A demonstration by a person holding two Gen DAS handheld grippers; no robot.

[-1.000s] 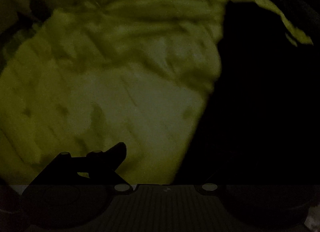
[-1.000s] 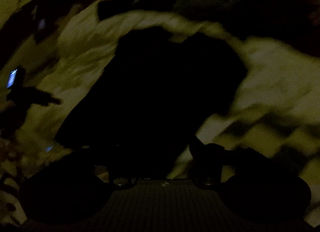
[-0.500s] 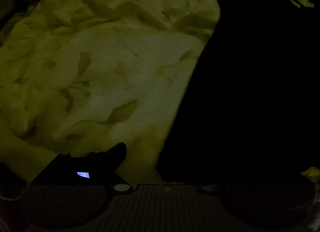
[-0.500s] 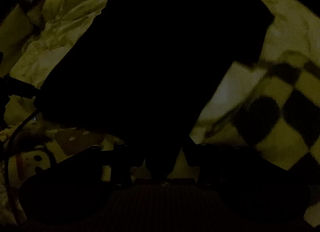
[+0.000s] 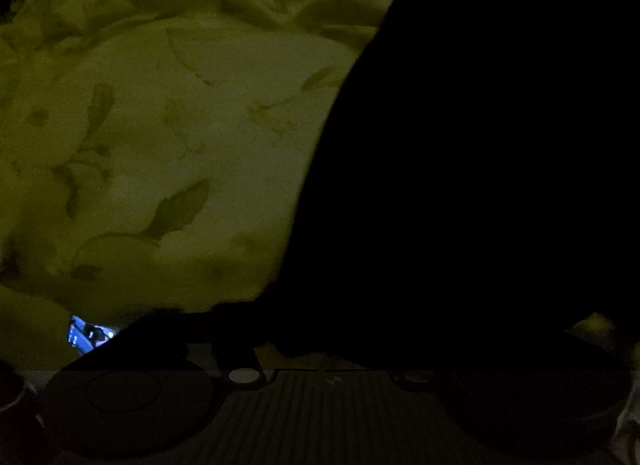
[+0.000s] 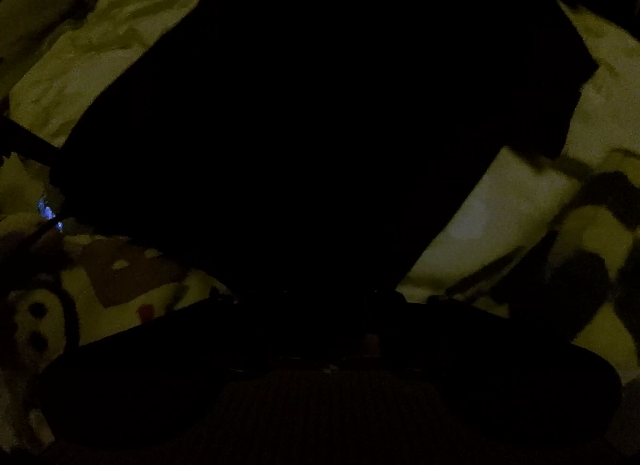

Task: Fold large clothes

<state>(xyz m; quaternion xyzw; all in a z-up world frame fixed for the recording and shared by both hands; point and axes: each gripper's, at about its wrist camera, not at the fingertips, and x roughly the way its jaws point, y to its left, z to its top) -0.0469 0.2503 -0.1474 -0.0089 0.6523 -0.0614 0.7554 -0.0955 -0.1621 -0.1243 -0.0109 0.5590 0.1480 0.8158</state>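
The scene is very dark. A black garment (image 5: 480, 165) lies spread on a yellowish leaf-print sheet (image 5: 180, 125). My left gripper (image 5: 332, 329) points straight down over the garment's lower left corner. Its jaws stand wide and are closing, with the cloth's edge lying between them; only the left finger (image 5: 180, 333) shows. In the right wrist view the same garment (image 6: 320, 105) fills the middle. My right gripper (image 6: 320, 305) sits at its near edge, jaws closing on the cloth, the fingers lost in the dark fabric.
Rumpled pale sheet (image 6: 100, 57) lies to the upper left. A dark-and-light checked blanket (image 6: 592, 225) lies at the right. A patterned fabric with a round dotted figure (image 6: 40, 329) lies at the lower left. A small blue light (image 5: 86, 335) glows beside the left finger.
Both views have sunk closer to the black garment, which now fills more of each. The right fingers have drawn together on its near edge. The garment's corner now lies between the left jaws.
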